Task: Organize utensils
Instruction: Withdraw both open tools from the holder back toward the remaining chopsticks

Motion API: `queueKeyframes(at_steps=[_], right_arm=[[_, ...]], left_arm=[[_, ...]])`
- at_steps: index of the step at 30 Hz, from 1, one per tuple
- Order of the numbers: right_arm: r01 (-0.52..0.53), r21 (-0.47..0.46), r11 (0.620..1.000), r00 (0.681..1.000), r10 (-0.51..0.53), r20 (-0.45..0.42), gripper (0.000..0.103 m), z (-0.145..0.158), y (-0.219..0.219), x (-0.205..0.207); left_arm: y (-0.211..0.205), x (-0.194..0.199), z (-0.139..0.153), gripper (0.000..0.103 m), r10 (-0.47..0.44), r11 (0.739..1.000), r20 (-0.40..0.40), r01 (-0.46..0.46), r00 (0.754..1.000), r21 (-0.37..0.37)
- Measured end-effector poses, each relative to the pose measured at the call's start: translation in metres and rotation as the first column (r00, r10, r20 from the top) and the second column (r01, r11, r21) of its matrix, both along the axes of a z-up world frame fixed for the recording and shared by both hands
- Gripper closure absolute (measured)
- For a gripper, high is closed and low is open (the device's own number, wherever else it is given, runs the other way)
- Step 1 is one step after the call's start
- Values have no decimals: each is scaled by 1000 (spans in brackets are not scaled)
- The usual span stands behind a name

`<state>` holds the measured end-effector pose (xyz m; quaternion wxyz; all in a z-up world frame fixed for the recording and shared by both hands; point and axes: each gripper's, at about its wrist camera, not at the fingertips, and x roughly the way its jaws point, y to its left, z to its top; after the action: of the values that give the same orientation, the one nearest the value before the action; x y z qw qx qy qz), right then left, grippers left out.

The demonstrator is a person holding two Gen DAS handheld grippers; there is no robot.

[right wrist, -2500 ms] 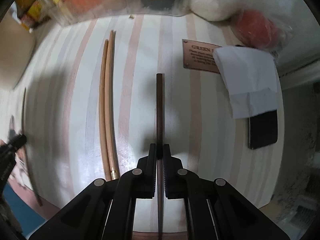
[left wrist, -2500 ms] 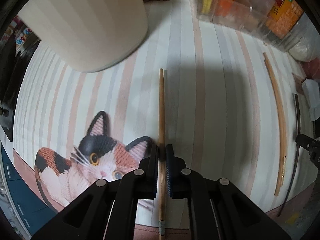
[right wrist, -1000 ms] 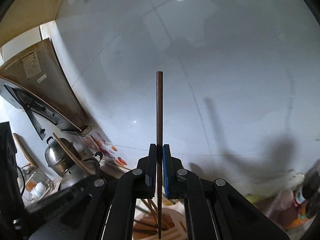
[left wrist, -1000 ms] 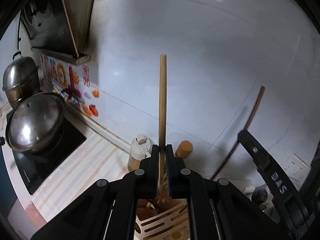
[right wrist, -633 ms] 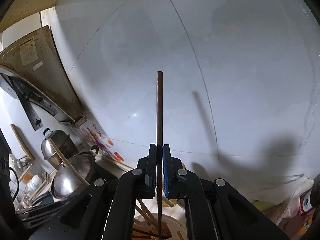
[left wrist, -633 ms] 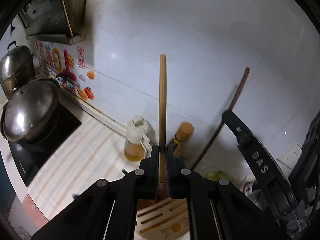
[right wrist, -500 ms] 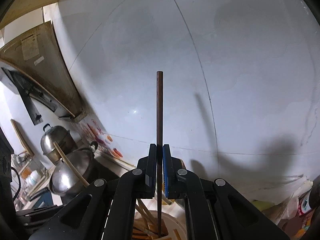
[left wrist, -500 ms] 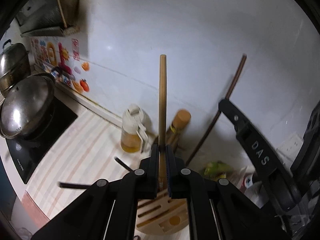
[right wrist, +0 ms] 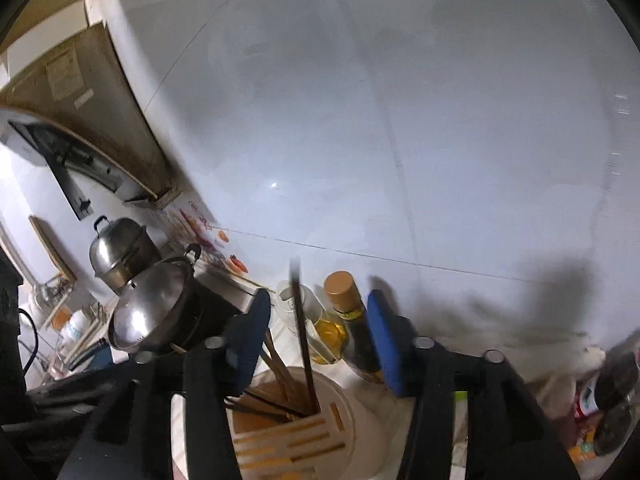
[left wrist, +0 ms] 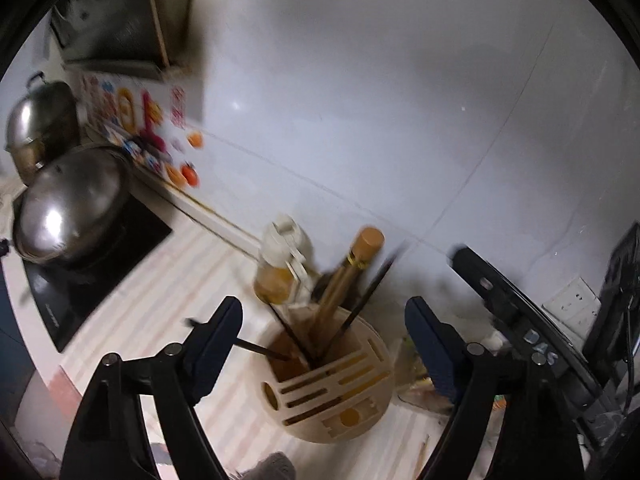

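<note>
My left gripper [left wrist: 324,320] had just opened wide and held nothing; the light chopstick [left wrist: 340,292] it had been gripping stood loose in the utensil holder [left wrist: 340,396]. My right gripper [right wrist: 316,328] had likewise just been opening: the dark chopstick [right wrist: 302,332] stood between its pads, apparently untouched, with its lower end inside the holder. Both chopsticks were thus delivered. Beyond the holder stood an oil bottle [left wrist: 280,264] and a lidded wok [left wrist: 68,216].
</note>
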<state>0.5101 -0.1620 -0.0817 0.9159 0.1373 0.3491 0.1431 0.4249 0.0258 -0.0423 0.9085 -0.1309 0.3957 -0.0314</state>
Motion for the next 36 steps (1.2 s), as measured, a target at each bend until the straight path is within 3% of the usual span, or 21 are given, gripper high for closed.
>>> queueKeyframes(at_steps=[3,5,9,12,18,22,23,25,28,31,36], right_arm=[[35,-18,999,999,-36,-10,50,7,-13,-21],[72,-35,997,997,-73,-27,48,9,-23,-41],[150,-55,987,986,-153,-58,24,3,-43,-81],[205,-66,977,973,-211,-94,20,-11,-62,-116],[324,-124,938,918,-343,-199,15,-53,-107,-179],[380,-157,912,855,-411,-315,15,-94,-143,-214],[385,-164,908,838,-418,-350,17,-106,-150,-221],[379,-183,907,802,-421,-424,45,-135,-161,-234],[354,-198,914,748,-404,-526,63,-180,-168,-245],[316,-214,924,700,-380,-605,74,-223,-169,-256],[245,-216,945,661,-326,-676,83,-262,-159,-266]], left_arm=[[6,-15,3,17,14,1000,12,-14,1000,16],[6,-27,1,0,23,998,16,-24,1000,58],[-1,-58,-15,0,31,984,32,-36,999,173],[-8,-76,-38,0,0,981,-4,1,1000,193],[-36,-97,-99,0,-86,972,-137,114,987,206],[-63,-110,-136,0,-137,959,-219,185,966,216],[-69,-113,-145,0,-149,954,-238,202,960,219],[-85,-119,-164,0,-174,942,-285,244,943,230],[-104,-123,-188,0,-199,921,-332,292,922,259],[-117,-126,-211,0,-215,898,-378,334,901,286],[-134,-128,-233,0,-235,870,-426,385,874,309]])
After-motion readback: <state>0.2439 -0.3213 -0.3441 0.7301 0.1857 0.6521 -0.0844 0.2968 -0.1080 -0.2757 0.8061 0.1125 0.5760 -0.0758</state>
